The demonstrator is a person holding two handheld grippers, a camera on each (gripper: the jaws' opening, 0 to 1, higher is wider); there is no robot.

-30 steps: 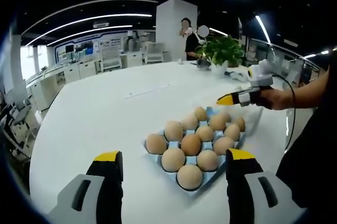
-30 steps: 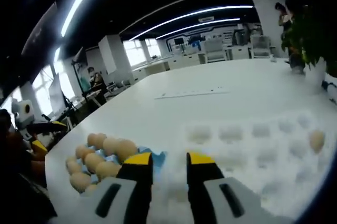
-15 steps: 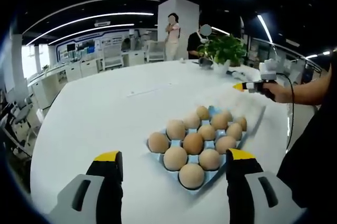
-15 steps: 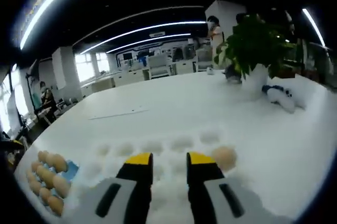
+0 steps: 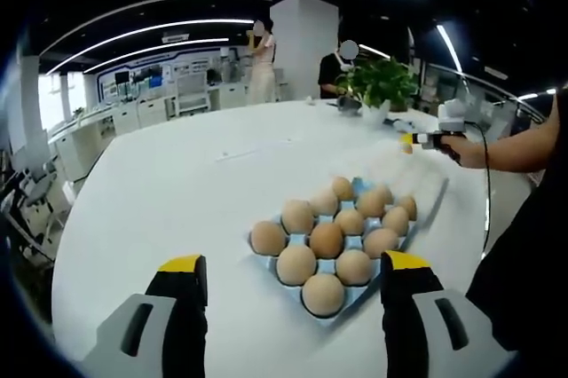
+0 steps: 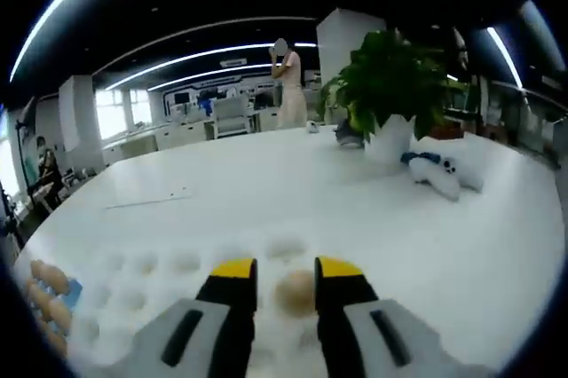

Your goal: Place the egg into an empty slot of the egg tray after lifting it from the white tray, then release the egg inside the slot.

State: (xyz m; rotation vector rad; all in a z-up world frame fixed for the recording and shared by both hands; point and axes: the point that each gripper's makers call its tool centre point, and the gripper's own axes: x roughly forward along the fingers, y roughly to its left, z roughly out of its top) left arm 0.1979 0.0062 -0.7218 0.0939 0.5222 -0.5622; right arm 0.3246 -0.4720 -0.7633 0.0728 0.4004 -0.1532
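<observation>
A blue egg tray [image 5: 357, 187] holding several brown eggs [image 5: 325, 240] sits on the white table ahead of my left gripper [image 5: 293, 263], whose jaws stand wide open and empty. Beyond it lies the white tray [image 5: 432, 196]. A hand holds my right gripper [image 5: 417, 140] over that tray's far end. In the right gripper view, one brown egg [image 6: 295, 289] rests in a dimple of the white tray [image 6: 142, 264], framed by the tips of my right gripper [image 6: 287, 270]. Its jaws stand a little apart and do not visibly touch the egg. The egg tray [image 6: 73, 290] shows at the left edge.
A potted plant [image 6: 390, 85] and a white soft toy [image 6: 433, 172] stand on the table past the white tray. A person [image 6: 288, 85] stands at the table's far side. The round white table [image 5: 160, 192] stretches wide to the left of the egg tray.
My right gripper has swung along the white tray to its far end, so the lone egg went from off to the right to between the jaw tips. Left gripper is still. A person walks behind.
</observation>
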